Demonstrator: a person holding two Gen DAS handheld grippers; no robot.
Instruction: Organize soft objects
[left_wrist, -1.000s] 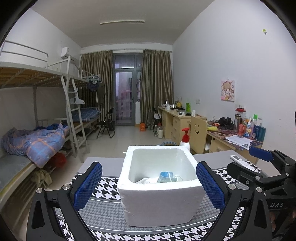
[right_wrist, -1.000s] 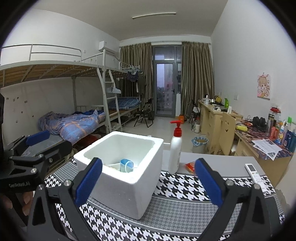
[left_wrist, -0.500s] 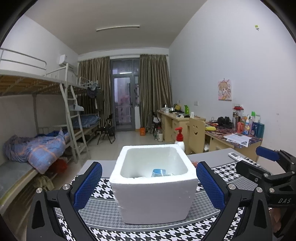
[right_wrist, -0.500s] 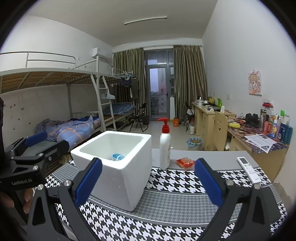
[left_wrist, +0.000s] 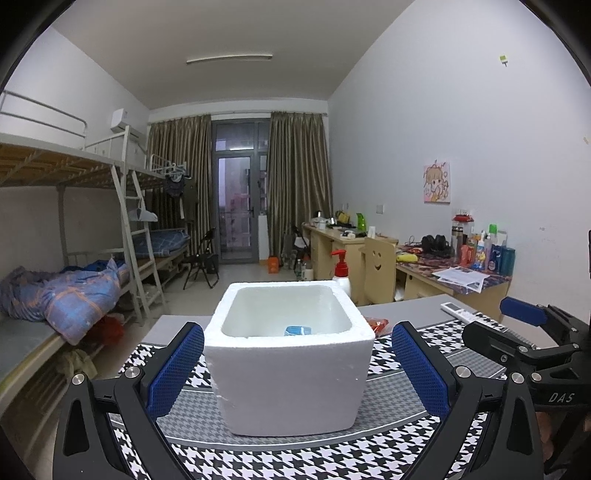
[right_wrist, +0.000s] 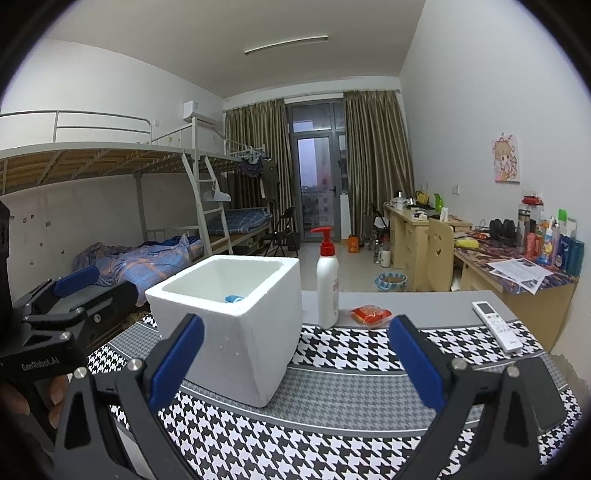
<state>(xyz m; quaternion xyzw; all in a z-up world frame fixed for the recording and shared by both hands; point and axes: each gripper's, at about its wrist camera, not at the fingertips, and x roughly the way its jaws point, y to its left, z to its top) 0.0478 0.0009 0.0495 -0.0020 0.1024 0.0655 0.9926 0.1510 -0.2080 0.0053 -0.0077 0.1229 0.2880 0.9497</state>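
Note:
A white foam box (left_wrist: 291, 354) (right_wrist: 236, 321) stands on the houndstooth mat. Inside it lies a blue soft item (left_wrist: 297, 330) (right_wrist: 233, 297), mostly hidden by the box wall. A small orange-red packet (right_wrist: 370, 315) (left_wrist: 378, 325) lies on the grey tabletop to the right of the box. My left gripper (left_wrist: 295, 365) is open in front of the box, nothing between its blue pads. My right gripper (right_wrist: 293, 363) is open too, set back from the box's right front corner. Each gripper shows at the edge of the other's view.
A white pump bottle (right_wrist: 328, 284) with a red top stands behind the box. A white remote (right_wrist: 496, 325) lies at the table's right. Bunk beds (right_wrist: 110, 206) fill the left of the room, desks (right_wrist: 517, 273) the right. A hand (right_wrist: 33, 398) holds the left gripper.
Both grippers have pulled back and dropped lower, so the box looks smaller and its inside is less visible. The orange-red packet has come into view. Both stay open.

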